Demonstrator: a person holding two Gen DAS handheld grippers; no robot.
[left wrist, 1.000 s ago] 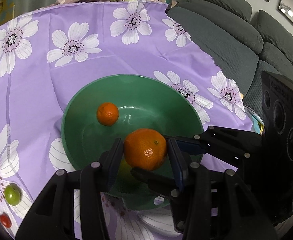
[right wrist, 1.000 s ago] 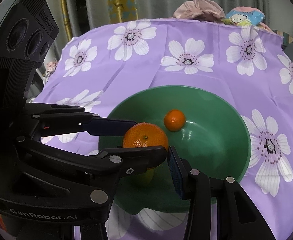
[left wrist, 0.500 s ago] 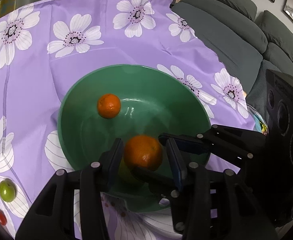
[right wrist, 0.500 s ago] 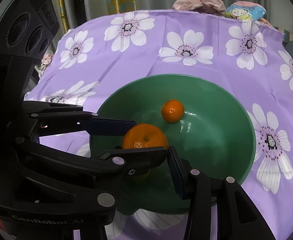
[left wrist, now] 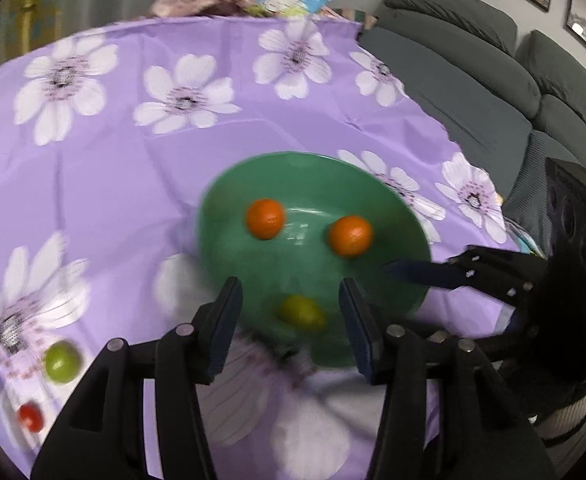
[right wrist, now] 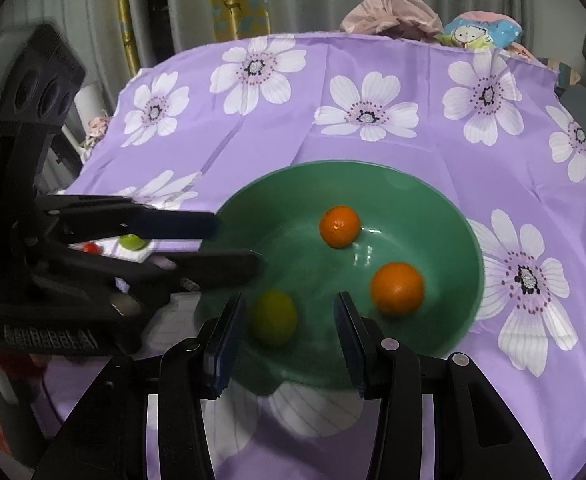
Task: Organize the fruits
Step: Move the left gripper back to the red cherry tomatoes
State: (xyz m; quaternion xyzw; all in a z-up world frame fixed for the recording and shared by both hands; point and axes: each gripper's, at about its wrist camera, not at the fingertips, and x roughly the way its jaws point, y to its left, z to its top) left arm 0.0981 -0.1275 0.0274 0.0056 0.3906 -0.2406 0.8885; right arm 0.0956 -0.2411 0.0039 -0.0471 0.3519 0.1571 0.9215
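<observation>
1. Left wrist view: the left hand-held gripper (left wrist: 289,324) has nothing between its fingers, and its jaws are opening. It hangs over the near edge of the green bowl (left wrist: 413,220), which sits on the counter under a purple flowered cloth (left wrist: 133,184).
2. Three fruits lie in the bowl: a smaller orange (left wrist: 265,218), a larger orange (left wrist: 350,235) and a yellow-green fruit (left wrist: 301,312) at the near side. I judge that part of the sorting done.
3. Two fruits wait on the cloth at lower left, well apart from the bowl: a green fruit (left wrist: 61,361) and a small red fruit (left wrist: 31,417). They look like the work left.
4. This view is smeared, so the kind of each small fruit is hard to tell. The right hand-held gripper (left wrist: 425,274) pokes in from the right edge, its body cut off.
5. Right wrist view: the right hand-held gripper (right wrist: 289,328) stands partly open over the bowl's (right wrist: 469,248) near rim and grips nothing; the yellow-green fruit (right wrist: 273,317) lies below, between its fingers but untouched.
6. Both oranges (right wrist: 339,227) (right wrist: 397,289) rest on the bowl floor, apart from each other.
7. The left hand-held gripper (right wrist: 233,244) crosses in from the left and hides most of the green fruit (right wrist: 133,241) and the red fruit (right wrist: 90,247); only slivers show.
</observation>
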